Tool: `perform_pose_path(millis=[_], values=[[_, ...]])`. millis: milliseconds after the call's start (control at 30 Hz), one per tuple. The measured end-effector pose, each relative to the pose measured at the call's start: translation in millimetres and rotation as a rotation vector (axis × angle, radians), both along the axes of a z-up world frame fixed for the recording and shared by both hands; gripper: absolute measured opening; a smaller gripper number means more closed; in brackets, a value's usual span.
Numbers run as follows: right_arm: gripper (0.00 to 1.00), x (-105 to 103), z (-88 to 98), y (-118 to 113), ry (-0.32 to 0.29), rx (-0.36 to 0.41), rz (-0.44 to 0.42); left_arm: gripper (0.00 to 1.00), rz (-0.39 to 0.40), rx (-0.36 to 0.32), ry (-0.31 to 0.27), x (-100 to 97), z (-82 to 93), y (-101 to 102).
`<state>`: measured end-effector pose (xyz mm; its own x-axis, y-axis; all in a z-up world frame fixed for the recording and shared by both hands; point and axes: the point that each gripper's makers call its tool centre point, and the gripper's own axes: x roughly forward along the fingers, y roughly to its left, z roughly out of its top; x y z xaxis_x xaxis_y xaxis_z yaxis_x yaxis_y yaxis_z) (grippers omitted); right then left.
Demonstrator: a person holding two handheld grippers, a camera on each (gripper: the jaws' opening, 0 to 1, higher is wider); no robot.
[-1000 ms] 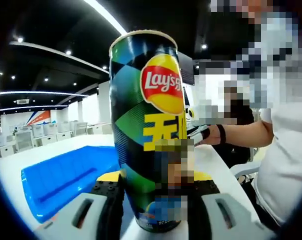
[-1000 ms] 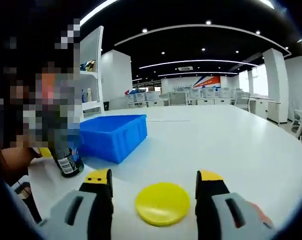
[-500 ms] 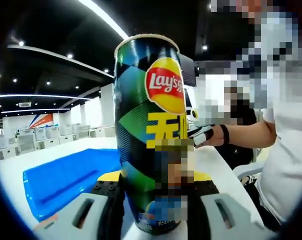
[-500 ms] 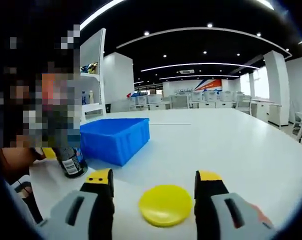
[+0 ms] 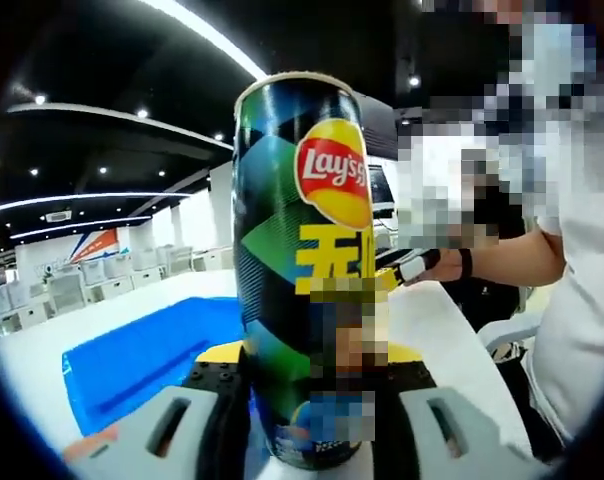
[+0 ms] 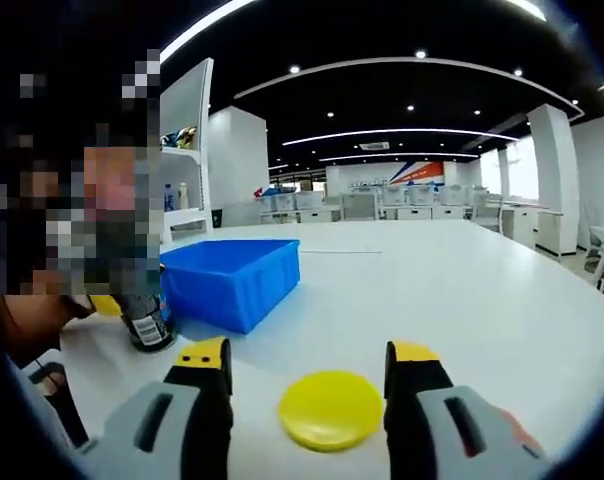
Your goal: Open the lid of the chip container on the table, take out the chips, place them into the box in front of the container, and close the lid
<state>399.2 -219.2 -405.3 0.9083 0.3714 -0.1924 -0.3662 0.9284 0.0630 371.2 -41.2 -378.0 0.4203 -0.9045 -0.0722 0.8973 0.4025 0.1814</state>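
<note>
A tall Lay's chip can (image 5: pixel 302 250) stands upright with its top rim bare, and my left gripper (image 5: pixel 310 378) is shut on its lower body. In the right gripper view the can's base (image 6: pixel 147 328) sits at the table by the left gripper's yellow tip (image 6: pixel 104 305). The round yellow lid (image 6: pixel 330 410) lies flat on the white table between the jaws of my right gripper (image 6: pixel 310 356), which is open and apart from it. The blue box (image 6: pixel 234 276) stands just beyond the can; it also shows behind the can as the box (image 5: pixel 142 360).
A person in a white top stands at the right, their hand holding the right gripper (image 5: pixel 414 264). The white table (image 6: pixel 462 300) stretches far to the right and back. White shelving (image 6: pixel 187 150) rises behind the box.
Both views have shifted slightly with the hands. The can stays gripped in the left jaws and the lid still lies between the open right jaws.
</note>
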Motion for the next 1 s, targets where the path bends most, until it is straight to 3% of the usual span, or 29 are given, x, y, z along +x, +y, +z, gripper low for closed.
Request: perform_pose_path(millis=[133, 200, 333, 433, 567, 700, 833, 900, 933, 1000], values=[[0.57, 0, 4.1, -3, -0.026, 0.002, -0.013, 0.45, 0.028, 0.002, -0.042, 2.4, 7.7, 2], [0.56, -1, 4.6, -4, -0.029, 0.005, -0.015, 0.45, 0.059, 0.061, -0.089, 6.8, 5.8, 6], [0.56, -1, 9.1, -7, -0.046, -0.008, -0.029, 0.46, 0.048, 0.103, -0.093, 2.9, 3.2, 6], [0.54, -2, 18.2, -10, -0.079, 0.016, -0.042, 0.46, 0.047, 0.177, -0.087, 0.2, 0.2, 12], [0.53, -1, 22.8, -10, -0.097, 0.046, -0.044, 0.46, 0.062, 0.231, -0.132, 0.3, 8.7, 18], [0.46, 1, 32.0, -13, -0.168, 0.050, -0.063, 0.46, 0.074, 0.280, -0.119, 2.3, 10.9, 28], [0.45, 3, 36.3, -16, -0.188, 0.081, -0.072, 0.46, 0.086, 0.344, -0.126, -0.1, 10.2, 40], [0.42, 1, 41.3, -13, -0.219, 0.063, -0.053, 0.46, 0.096, 0.378, -0.072, -1.8, 6.7, 49], [0.41, 0, 46.5, -11, -0.250, 0.056, -0.049, 0.46, 0.090, 0.380, -0.074, -2.0, 9.5, 51], [0.41, -3, 51.9, -6, -0.263, 0.068, -0.028, 0.46, 0.085, 0.461, -0.088, -4.0, 5.0, 60]])
